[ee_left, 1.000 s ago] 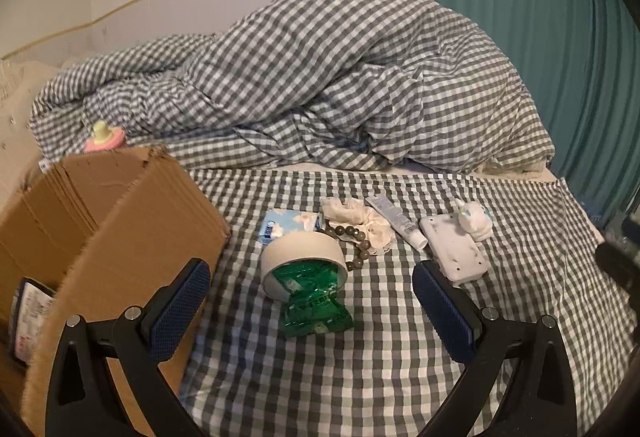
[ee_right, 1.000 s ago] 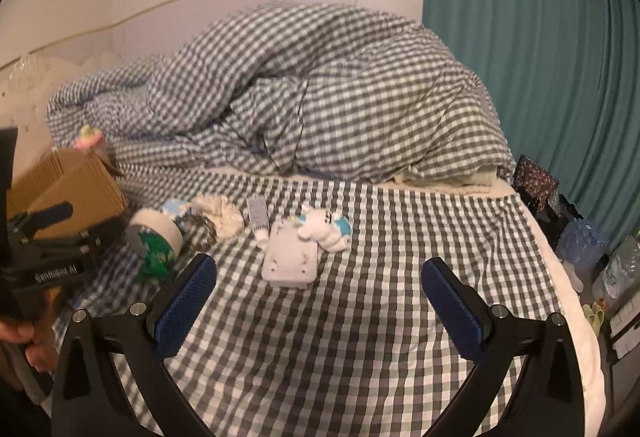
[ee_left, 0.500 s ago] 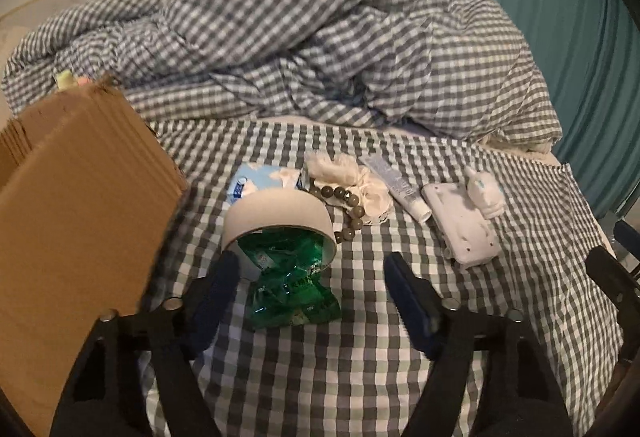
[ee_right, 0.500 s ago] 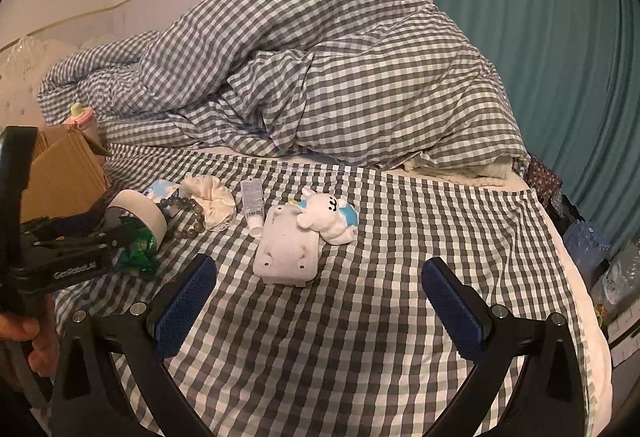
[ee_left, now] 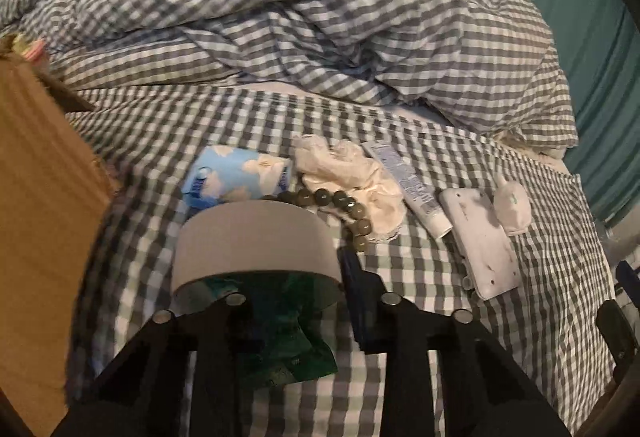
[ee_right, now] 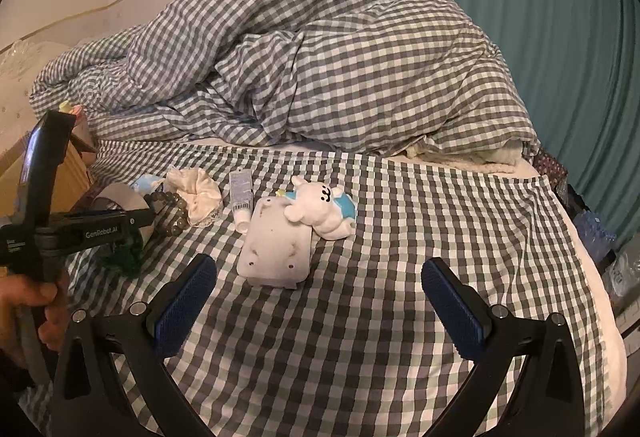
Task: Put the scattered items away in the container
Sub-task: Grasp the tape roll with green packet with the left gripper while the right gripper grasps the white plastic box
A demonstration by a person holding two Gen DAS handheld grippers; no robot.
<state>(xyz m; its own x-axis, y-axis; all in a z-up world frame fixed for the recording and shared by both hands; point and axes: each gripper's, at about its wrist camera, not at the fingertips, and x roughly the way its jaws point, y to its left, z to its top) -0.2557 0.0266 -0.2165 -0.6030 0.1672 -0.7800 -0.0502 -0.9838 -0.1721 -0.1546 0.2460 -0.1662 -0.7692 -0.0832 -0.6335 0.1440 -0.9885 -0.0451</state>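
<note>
On the checked bed [ee_right: 360, 317], left gripper [ee_left: 296, 293] fingers closing across the tape roll's [ee_left: 256, 241] wall (green packet [ee_left: 296, 349] inside), right gripper [ee_right: 320, 301] fingers wide apart, cardboard box [ee_left: 40, 217] at nine o'clock.

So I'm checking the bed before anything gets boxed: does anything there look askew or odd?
Yes. The tape roll lies tipped on its side with a crumpled green packet spilling out of its core. The left gripper is closing one finger inside the core, one outside. A bead bracelet rests against the cream scrunchie.

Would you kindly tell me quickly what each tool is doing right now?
Left tool: closing on the tape roll, one finger inside the ring, one outside.
Right tool: open, holding nothing.
</note>
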